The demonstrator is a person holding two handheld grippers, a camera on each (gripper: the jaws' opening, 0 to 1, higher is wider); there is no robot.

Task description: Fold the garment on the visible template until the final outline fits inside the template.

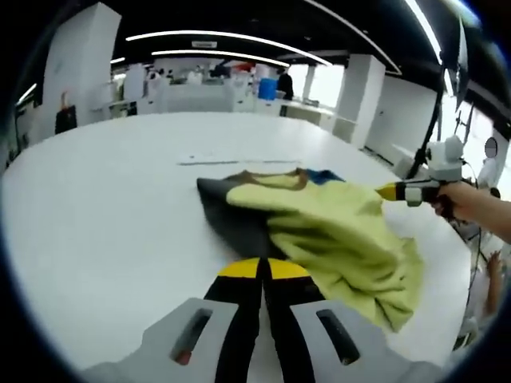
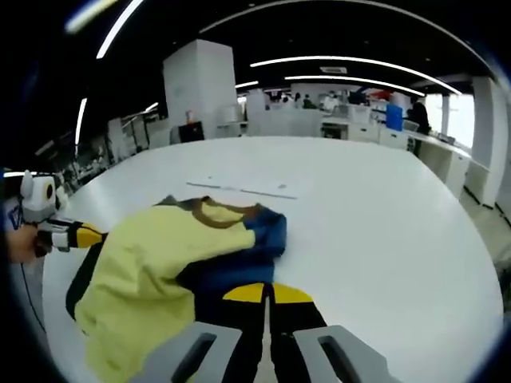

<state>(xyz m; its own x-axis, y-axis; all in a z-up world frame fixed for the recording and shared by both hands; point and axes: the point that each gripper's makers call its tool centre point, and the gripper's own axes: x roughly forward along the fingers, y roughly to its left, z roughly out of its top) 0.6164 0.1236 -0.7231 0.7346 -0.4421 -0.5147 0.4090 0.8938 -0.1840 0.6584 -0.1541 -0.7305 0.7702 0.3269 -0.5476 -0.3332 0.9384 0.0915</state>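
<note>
Folding barely under way, garment (image 1: 335, 231) still bunching.
Both pairs of jaws are sitting closed on its edges, lifting yellow cloth ahead; template lines (image 2: 247, 190) are lying beyond on the counter (image 1: 104, 215).

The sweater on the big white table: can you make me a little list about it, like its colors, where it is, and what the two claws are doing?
thing: sweater, lying bunched up on the white table
colors: yellow, blue, dark grey, brown collar
shape: crumpled, not a neat fold yet
left claw: jaws together at the sweater's dark edge; a grip on the cloth cannot be made out
right claw: jaws together at the sweater's blue part; grip also unclear
marking: thin pale strip on the table beyond the sweater
background: large room with ceiling light strips
</note>
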